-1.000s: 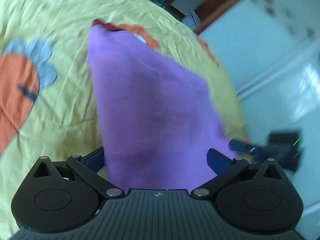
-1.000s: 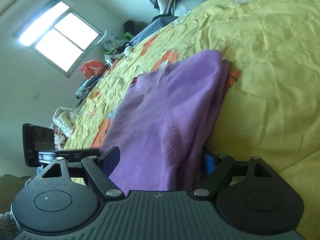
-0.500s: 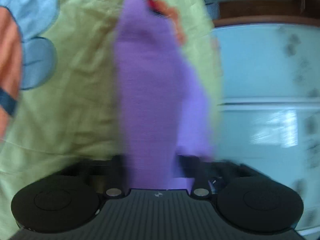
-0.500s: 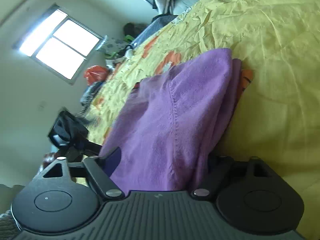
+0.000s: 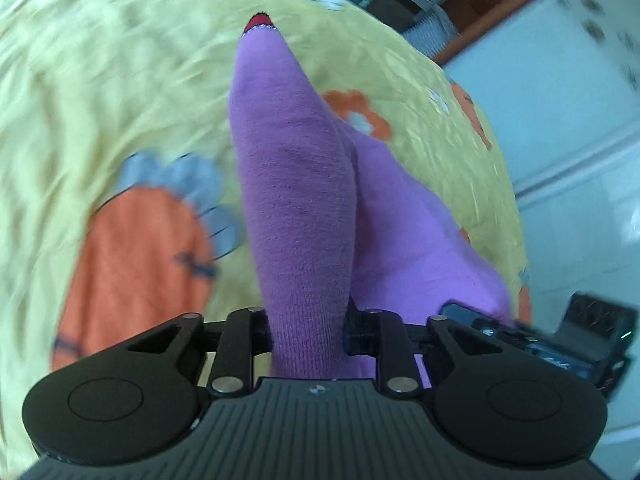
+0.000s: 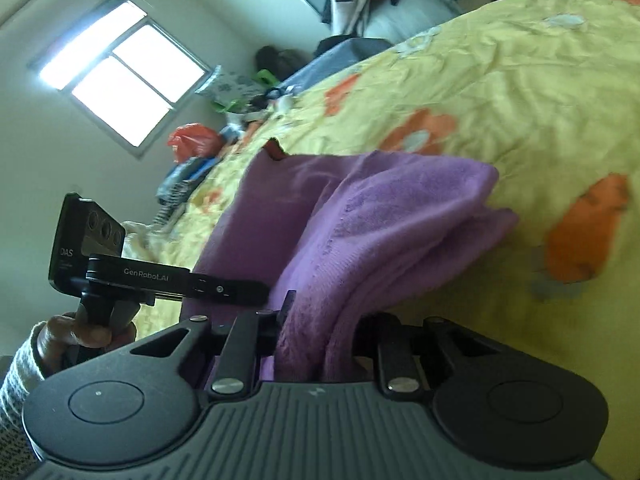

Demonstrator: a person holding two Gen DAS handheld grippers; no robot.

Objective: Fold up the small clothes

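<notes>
Left gripper [image 5: 307, 326] tilted steeply down over the bed [image 5: 100, 80], clamped on a bunched ridge of the purple garment [image 5: 300, 208], jaws easing slightly apart with cloth pressed between them. Right gripper [image 6: 318, 334] angled more shallowly, pinching a thick fold of the same garment [image 6: 380, 232], jaws closing on the cloth. Seen from the right wrist, left gripper [image 6: 256, 290] at the garment's near-left edge, gripped by a hand [image 6: 86, 330] in a white knit sleeve [image 6: 18, 364]. Garment lifted at both held ends, far part draped on the yellow sheet, a red tip showing at its far end. Versus a second ago: both sets of jaws far narrower, wide then with cloth lying loosely between; cloth now gathered into a narrow ridge instead of a broad flat sheet; both views shifted across the bed, left view blurred.
</notes>
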